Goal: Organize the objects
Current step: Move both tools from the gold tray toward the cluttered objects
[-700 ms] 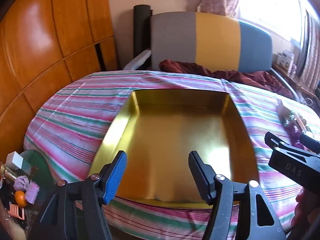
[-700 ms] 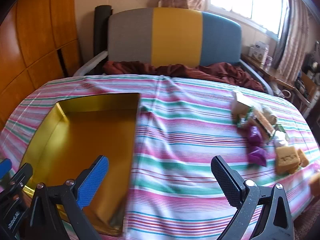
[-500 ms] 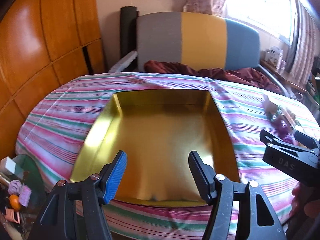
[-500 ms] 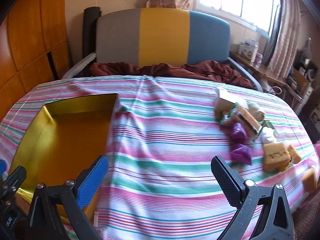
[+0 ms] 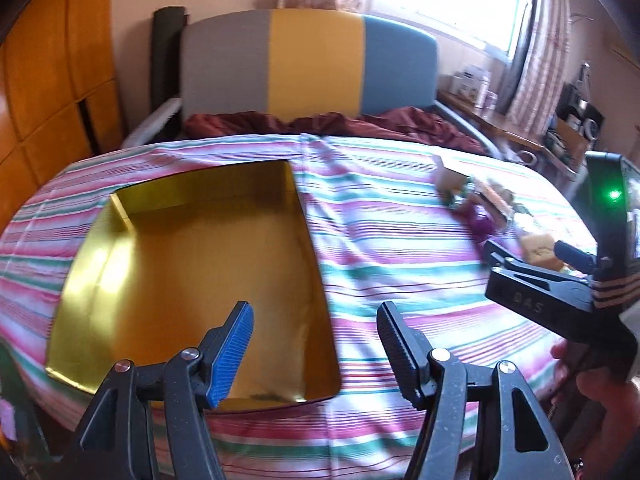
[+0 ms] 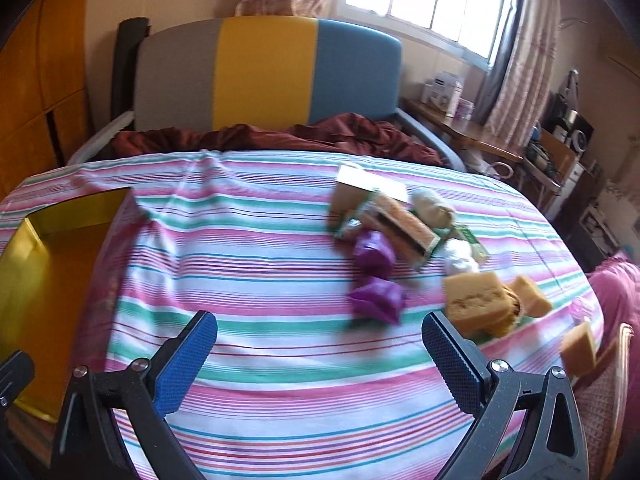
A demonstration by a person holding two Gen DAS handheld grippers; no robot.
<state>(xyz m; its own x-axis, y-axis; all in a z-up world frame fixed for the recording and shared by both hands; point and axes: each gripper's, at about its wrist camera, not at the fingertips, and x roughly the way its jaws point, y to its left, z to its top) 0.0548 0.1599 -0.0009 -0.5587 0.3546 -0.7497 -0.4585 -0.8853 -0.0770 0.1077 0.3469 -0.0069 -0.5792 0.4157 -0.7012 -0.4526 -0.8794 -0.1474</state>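
Gold tin tray (image 5: pixel 100 268) is lying empty; left gripper (image 5: pixel 314 354) and right gripper (image 6: pixel 320 354) are hovering released above striped cloth (image 6: pixel 260 264).

We swing both tools rightward: the gold tray (image 5: pixel 192 280) slides left in view, the scattered items (image 6: pixel 400 248) draw nearer.

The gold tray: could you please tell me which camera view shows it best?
The left wrist view shows the gold tray best: its whole rim and bare floor sit ahead of the left tool. The right wrist view catches only its right part at the picture's left edge.
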